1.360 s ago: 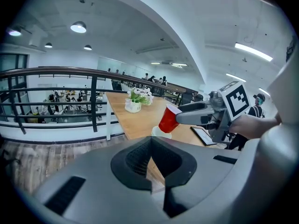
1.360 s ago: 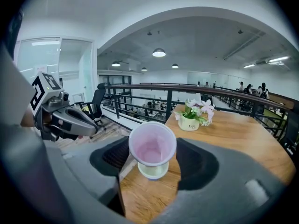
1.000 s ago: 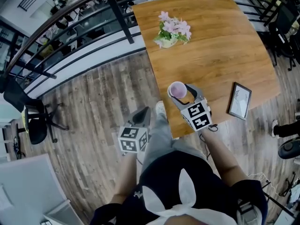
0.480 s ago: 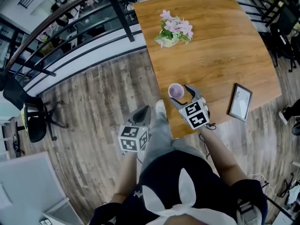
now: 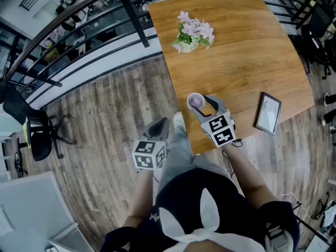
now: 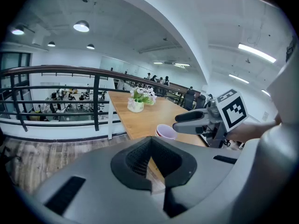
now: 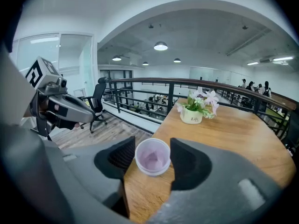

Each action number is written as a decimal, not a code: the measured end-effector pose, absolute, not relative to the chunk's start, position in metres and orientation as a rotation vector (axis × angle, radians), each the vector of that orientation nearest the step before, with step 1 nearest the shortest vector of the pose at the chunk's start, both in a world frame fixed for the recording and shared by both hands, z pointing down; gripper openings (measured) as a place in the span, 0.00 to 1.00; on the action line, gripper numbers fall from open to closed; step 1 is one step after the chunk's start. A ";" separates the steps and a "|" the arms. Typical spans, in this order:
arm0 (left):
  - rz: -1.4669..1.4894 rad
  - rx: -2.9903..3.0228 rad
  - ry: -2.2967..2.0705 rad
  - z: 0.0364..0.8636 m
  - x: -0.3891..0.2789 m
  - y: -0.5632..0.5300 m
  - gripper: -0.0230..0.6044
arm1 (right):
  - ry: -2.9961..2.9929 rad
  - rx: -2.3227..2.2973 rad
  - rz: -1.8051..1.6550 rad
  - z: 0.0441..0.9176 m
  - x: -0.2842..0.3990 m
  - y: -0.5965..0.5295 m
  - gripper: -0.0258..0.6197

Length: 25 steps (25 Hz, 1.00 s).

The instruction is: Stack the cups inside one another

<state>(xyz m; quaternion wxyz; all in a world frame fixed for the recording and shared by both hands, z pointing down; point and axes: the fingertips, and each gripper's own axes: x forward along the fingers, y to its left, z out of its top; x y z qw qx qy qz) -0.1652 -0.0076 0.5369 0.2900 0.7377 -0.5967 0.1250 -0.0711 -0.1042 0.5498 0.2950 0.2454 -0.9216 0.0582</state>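
A pale purple cup [image 7: 152,157], showing a doubled rim as if nested, stands on the wooden table [image 5: 247,62] near its front left corner. In the head view the cup [image 5: 197,101] is just ahead of my right gripper [image 5: 203,107]. The right gripper [image 7: 153,154] has the cup between its jaws. They are closing, and both pads meet the rim's sides. My left gripper [image 5: 157,129] hangs over the floor left of the table, shut and with nothing in it. From the left gripper view [image 6: 149,139], the cup [image 6: 166,131] and the right gripper [image 6: 194,122] lie ahead.
A white pot of pink flowers [image 5: 193,35] sits at the table's far side. A framed picture [image 5: 269,113] lies near the front right edge. A dark railing [image 5: 79,14] runs along the left, with an office chair [image 5: 39,135] beyond the plank floor.
The right gripper's jaws have drawn in against the cup's sides. The cup stays in the same spot on the table, and the left gripper has not moved.
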 end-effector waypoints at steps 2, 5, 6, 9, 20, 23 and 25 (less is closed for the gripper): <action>0.332 1.974 -1.591 0.535 -0.164 -0.008 0.06 | -2.481 0.676 0.152 0.539 -0.071 -0.104 0.30; 0.330 1.980 -1.588 0.534 -0.162 -0.007 0.06 | -2.510 0.694 0.146 0.528 -0.070 -0.102 0.19; 0.330 1.983 -1.587 0.534 -0.161 -0.007 0.06 | -2.515 0.695 0.143 0.527 -0.069 -0.101 0.15; 0.329 1.997 -1.585 0.532 -0.158 -0.007 0.06 | -2.523 0.692 0.141 0.525 -0.067 -0.097 0.05; 0.331 2.083 -1.561 0.511 -0.137 -0.010 0.06 | -2.587 0.573 0.156 0.507 -0.066 -0.066 0.04; 0.337 2.112 -1.553 0.507 -0.132 -0.013 0.06 | -2.597 0.563 0.154 0.504 -0.065 -0.062 0.04; 0.338 2.125 -1.548 0.505 -0.128 -0.014 0.06 | -2.596 0.561 0.154 0.504 -0.064 -0.059 0.04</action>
